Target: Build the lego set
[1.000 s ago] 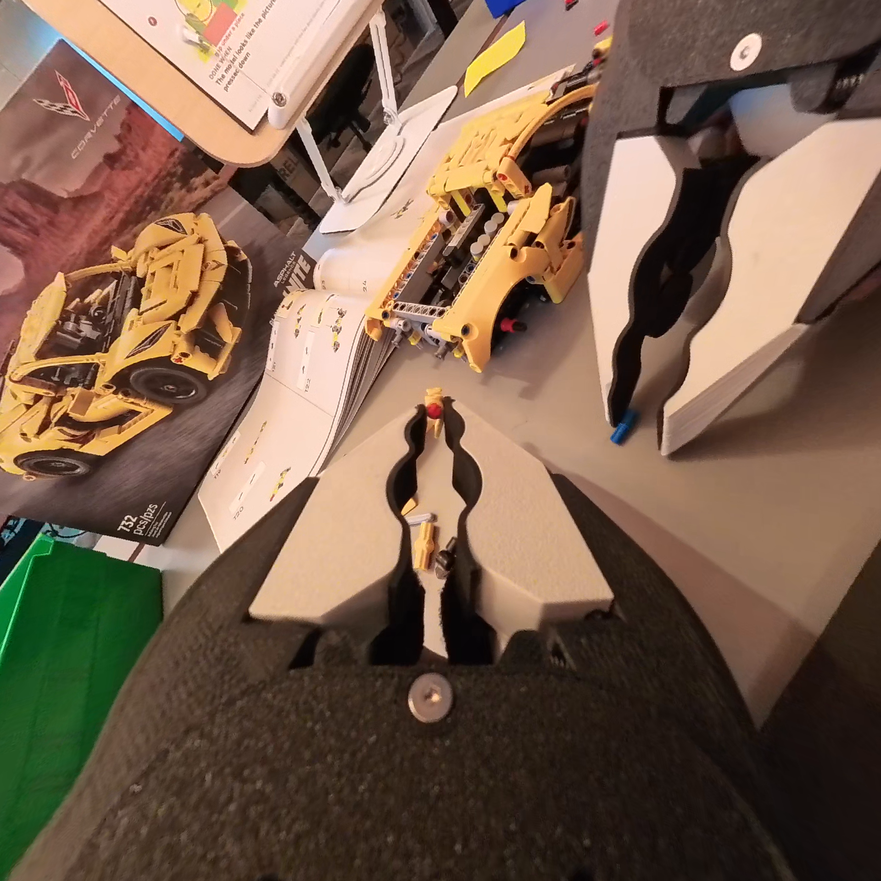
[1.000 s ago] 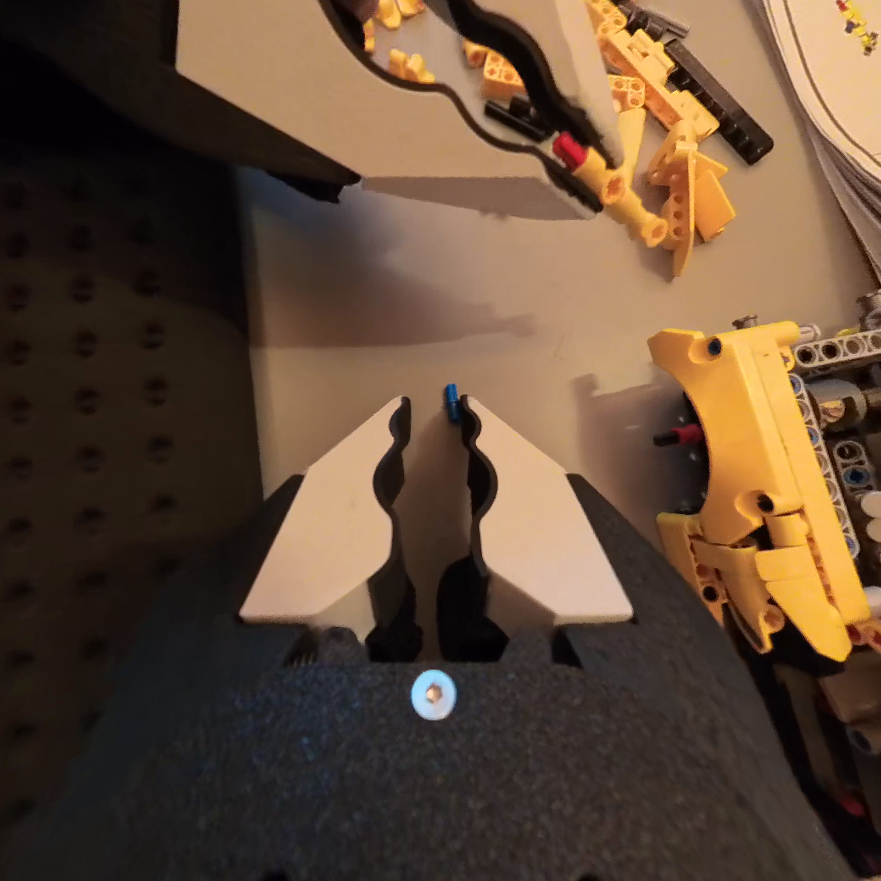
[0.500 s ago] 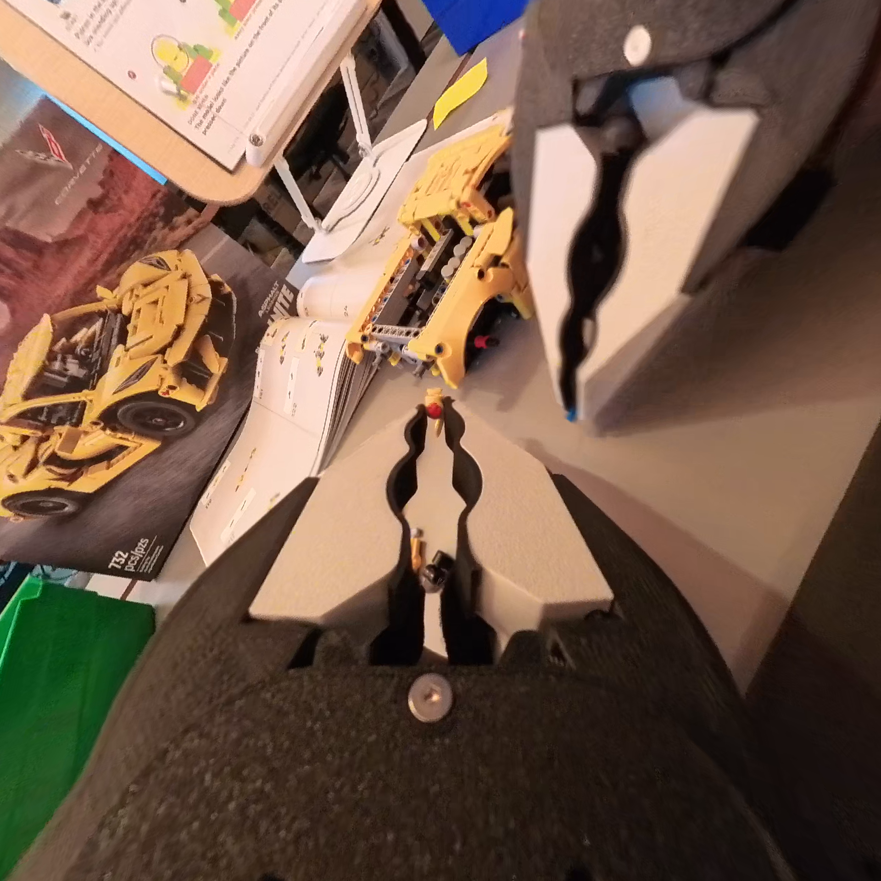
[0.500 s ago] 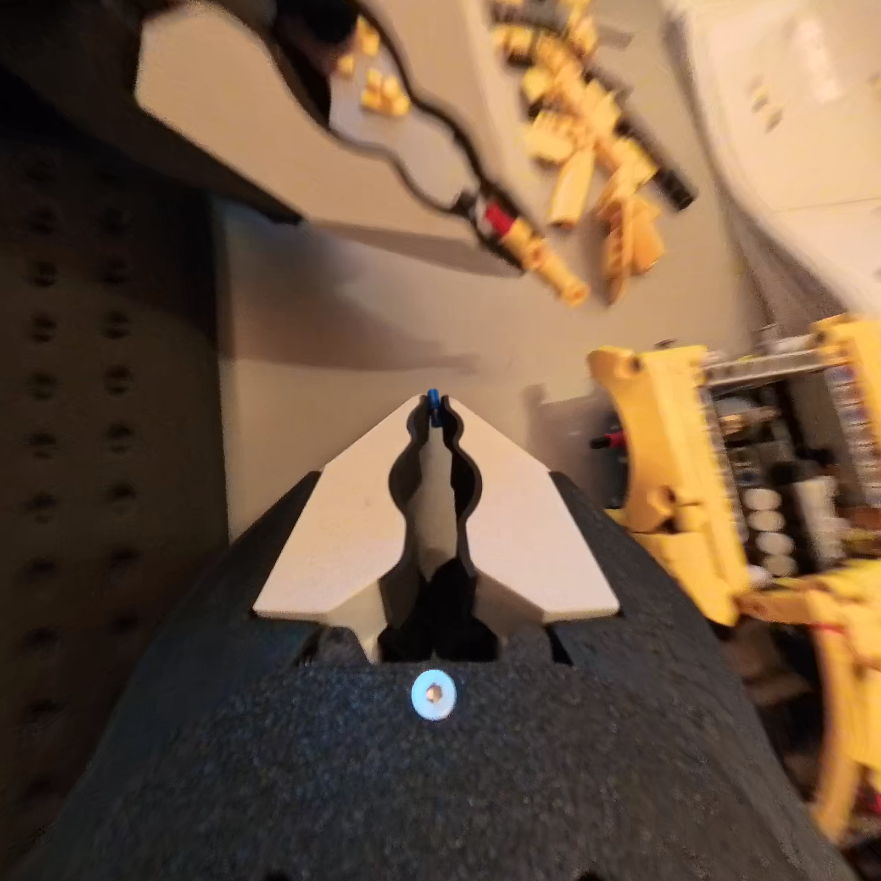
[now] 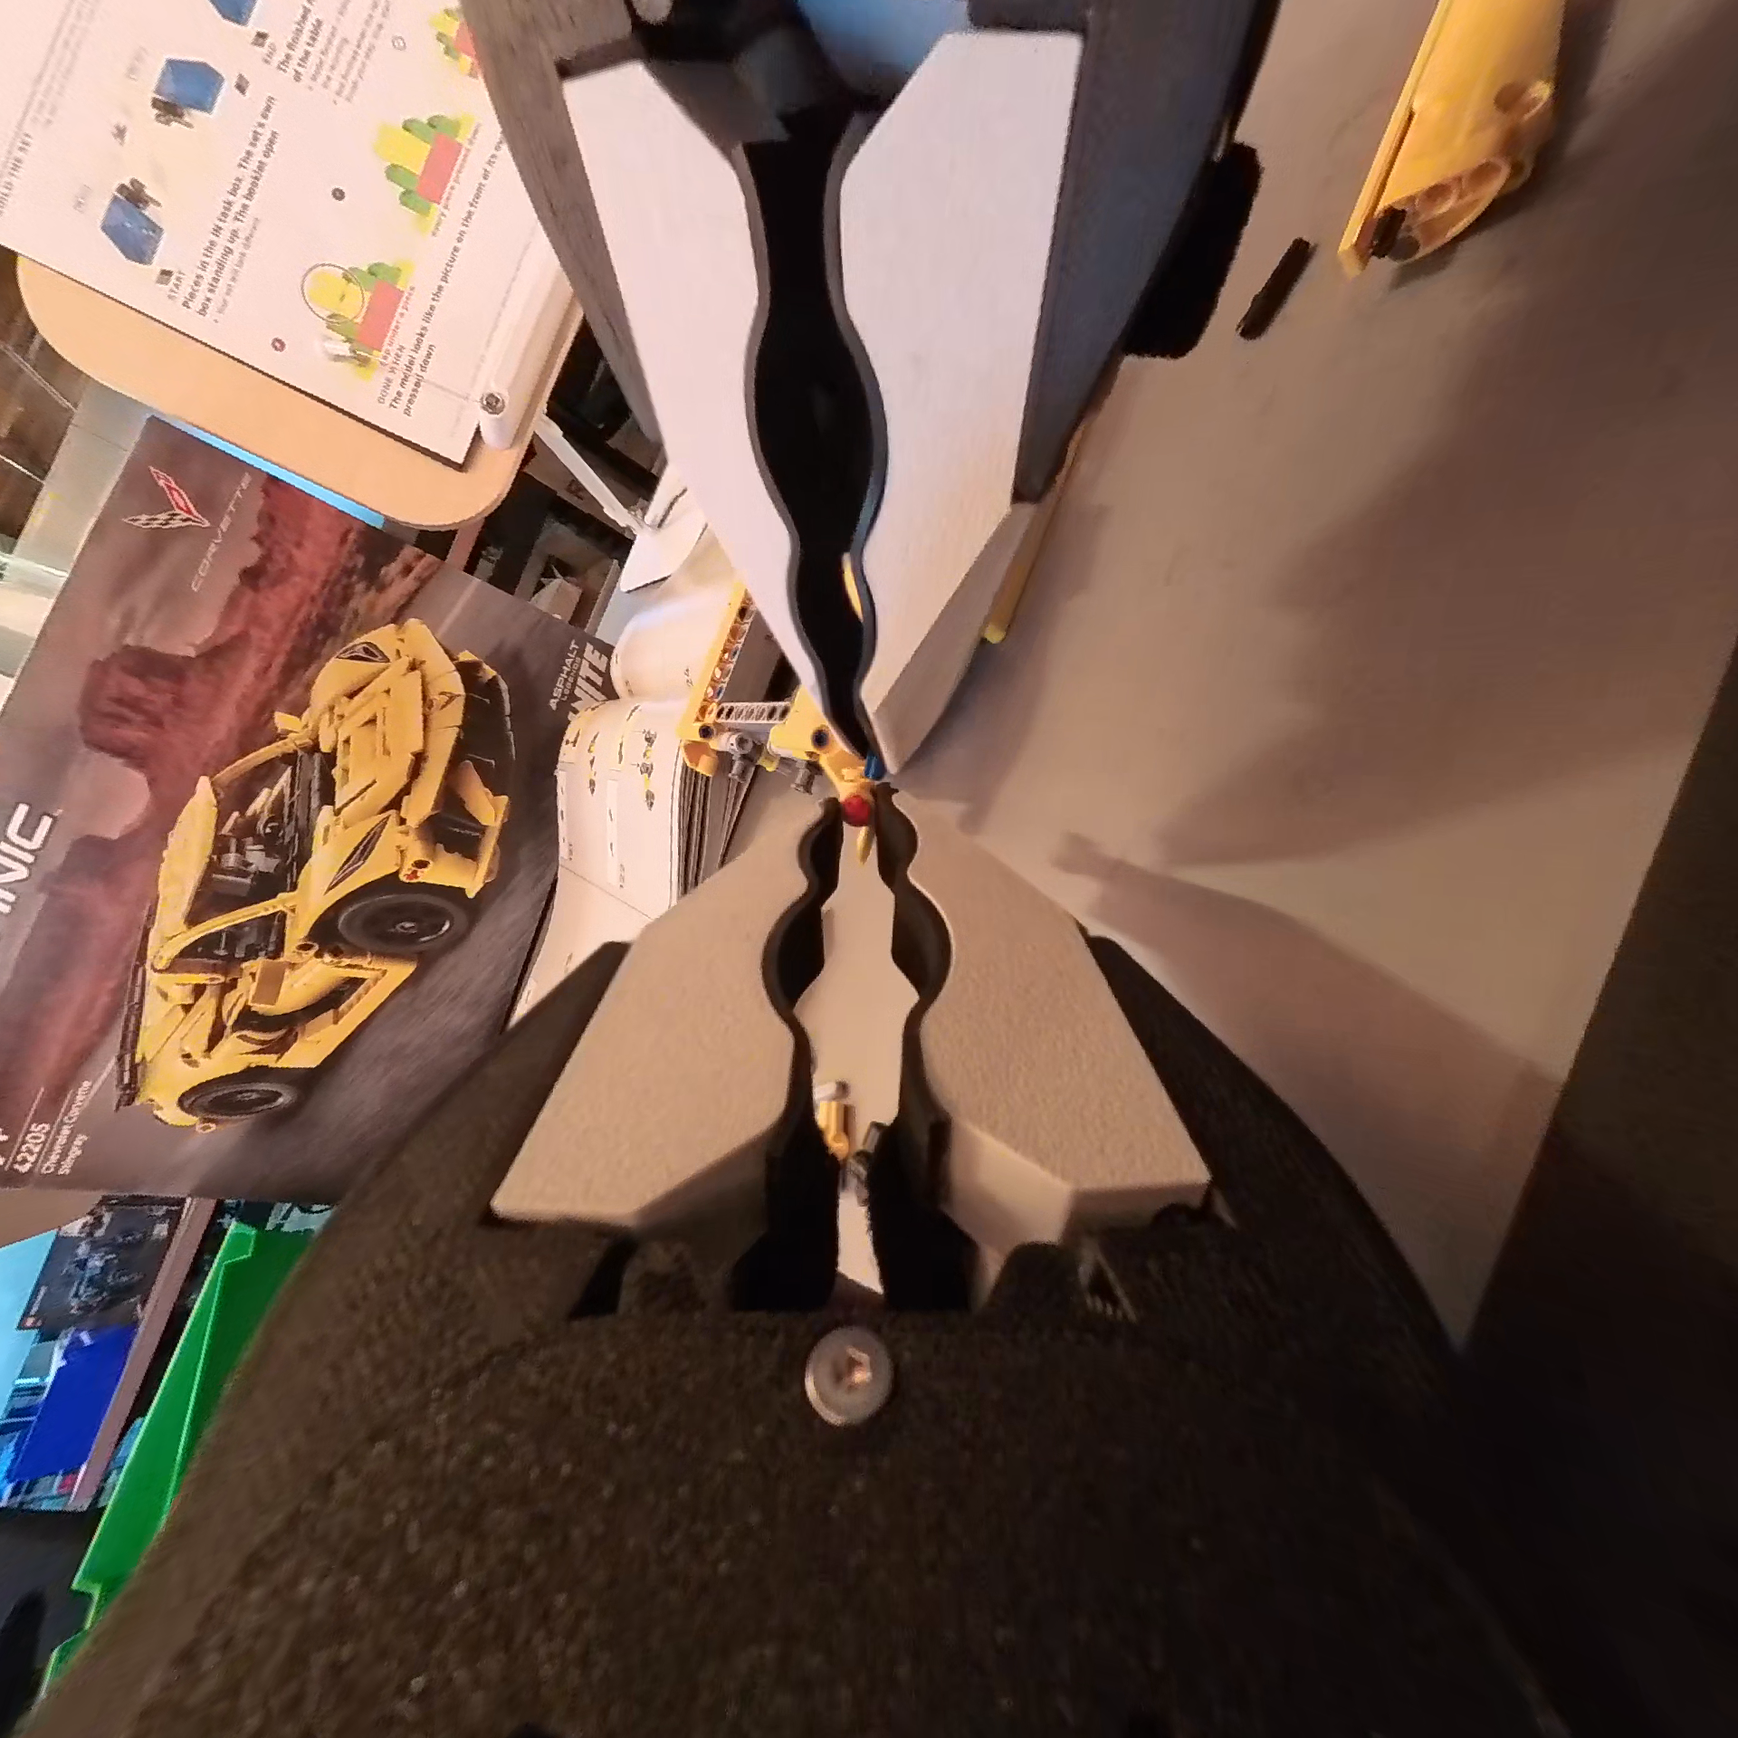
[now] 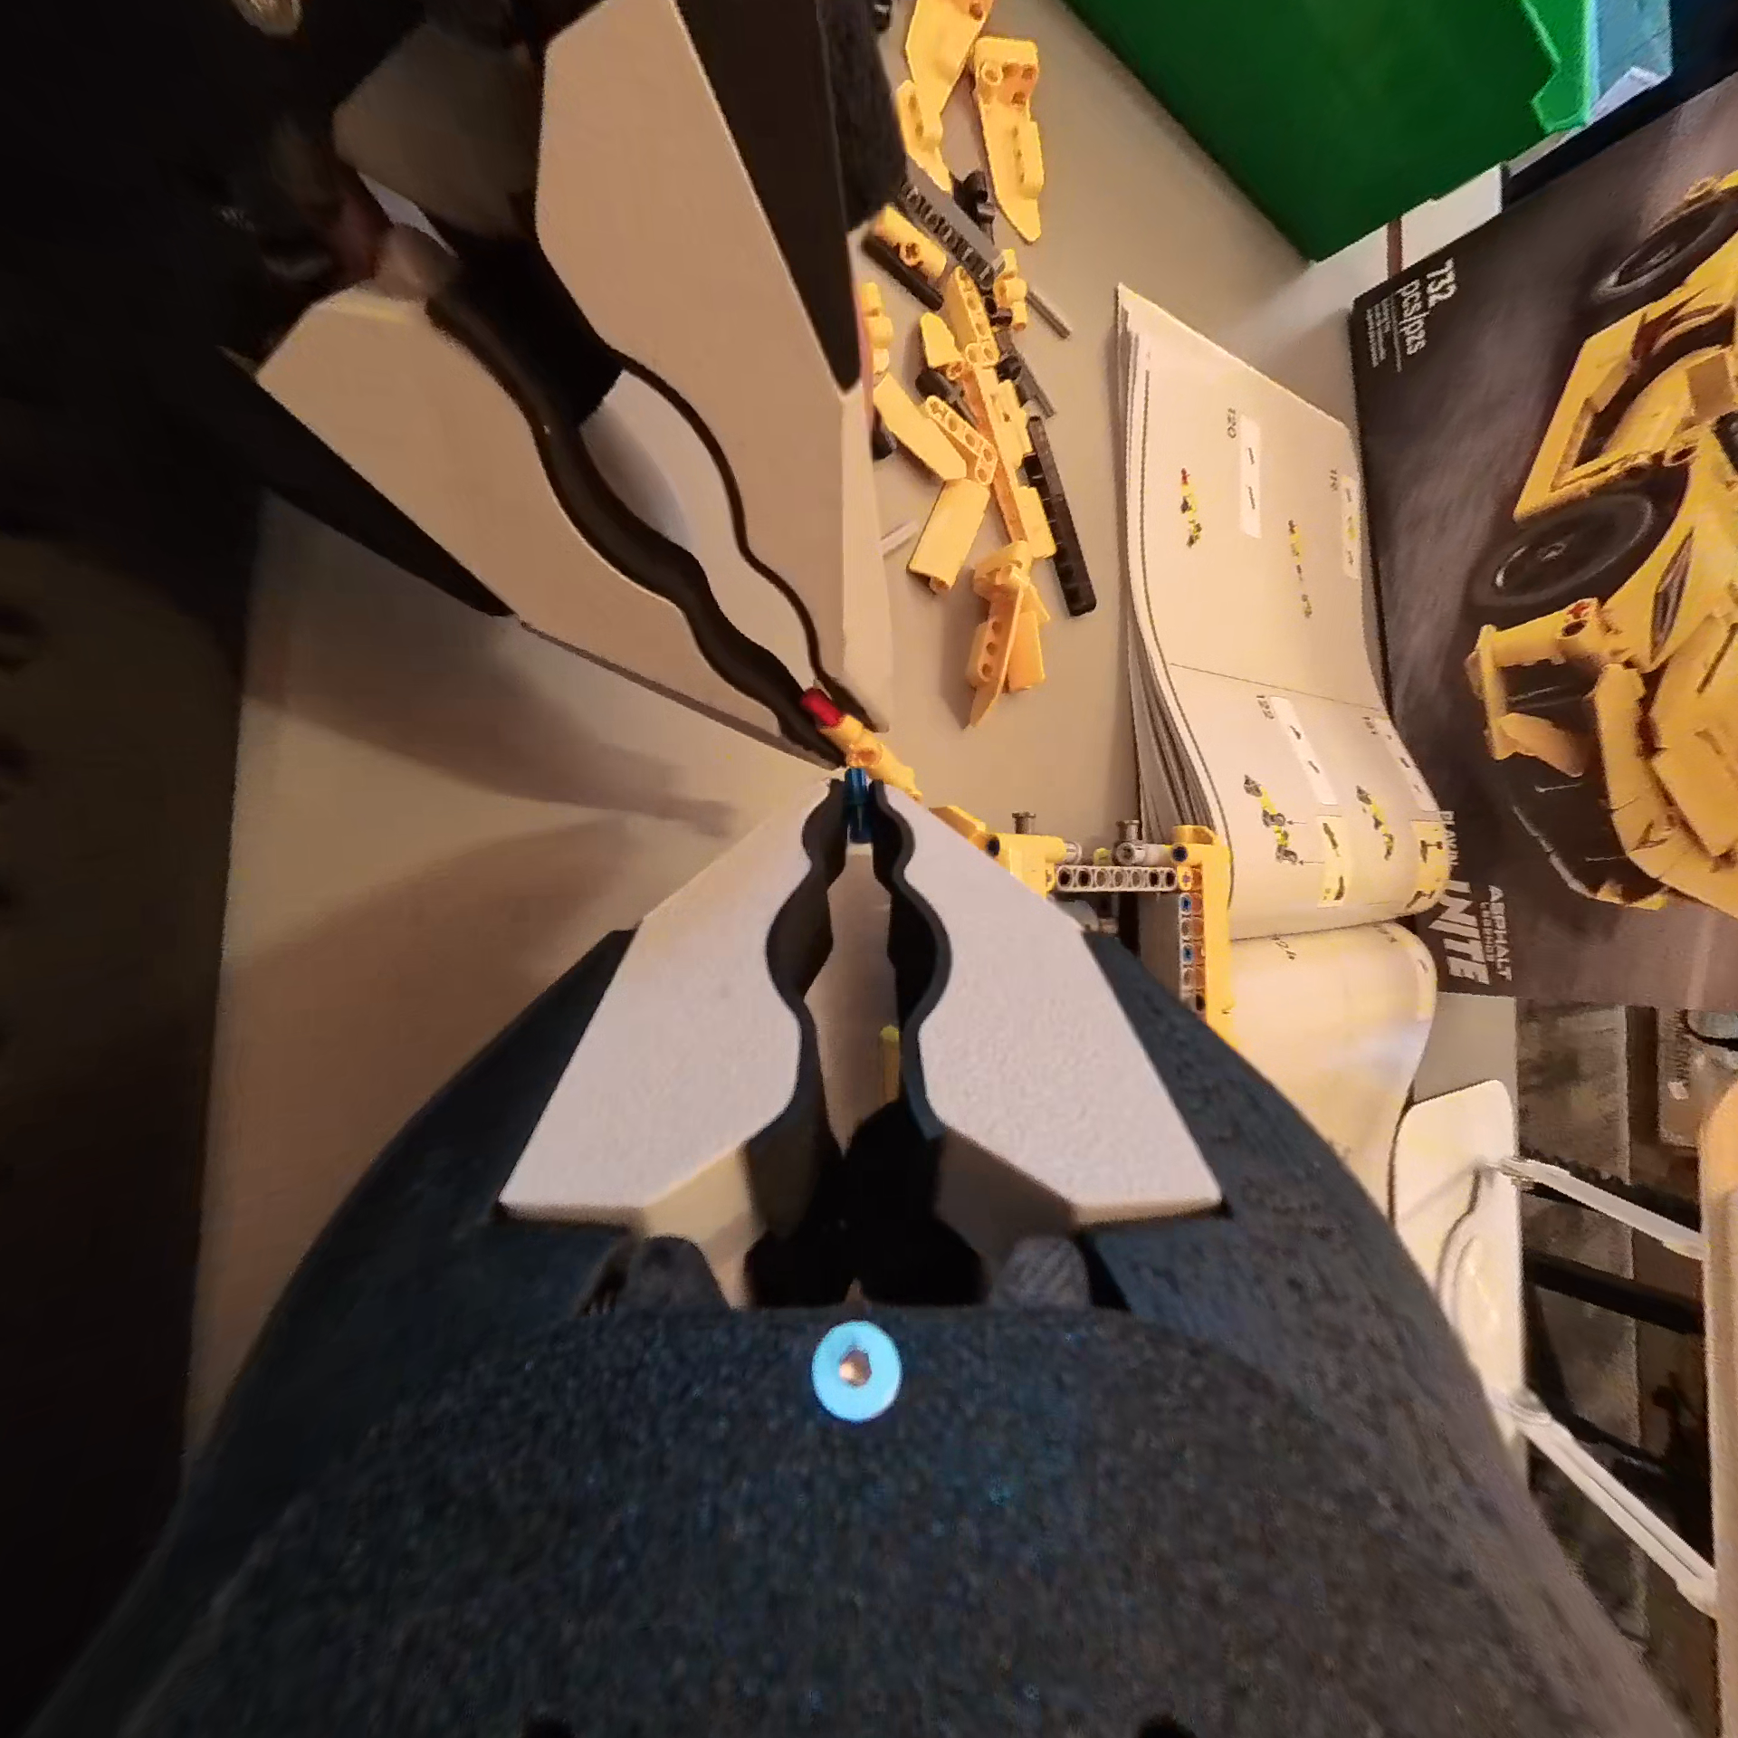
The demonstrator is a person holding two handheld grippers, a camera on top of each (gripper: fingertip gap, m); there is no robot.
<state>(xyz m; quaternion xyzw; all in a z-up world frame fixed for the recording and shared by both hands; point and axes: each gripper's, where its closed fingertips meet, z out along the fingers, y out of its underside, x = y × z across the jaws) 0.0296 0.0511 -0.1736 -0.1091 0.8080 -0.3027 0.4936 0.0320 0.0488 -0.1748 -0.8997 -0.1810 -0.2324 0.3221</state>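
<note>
Printed matter first: set box (image 5: 254,799) propped at the desk's edge, pictures a yellow sports car, carries a brand logo, a model name and a piece count; not quoting any of it. Open instruction booklet (image 6: 1251,602) lies beside the box, with numbered steps and small diagrams. A printed sheet with coloured block pictures sits on a wooden board (image 5: 282,188) on a white stand behind.

Left gripper (image 5: 858,828): fingers clamped on a small yellow connector piece (image 5: 861,837) with a red pin (image 5: 854,811) in it, held right at the tips, the yellow end sticking out past them.

Right gripper (image 6: 858,811): fingers closed on a blue pin (image 6: 858,799), pinched at the very tips, its end poking forward.

The two grippers are tip to tip above the desk (image 5: 1317,658). The blue pin's end meets the yellow connector; can't tell whether it is seated in a hole.

Half-built yellow car chassis (image 6: 1166,875) sits on the desk just behind the tips, against the booklet. Loose yellow and black parts (image 6: 978,451) piled beyond the left gripper. Green bin (image 6: 1335,103) at the far edge.
</note>
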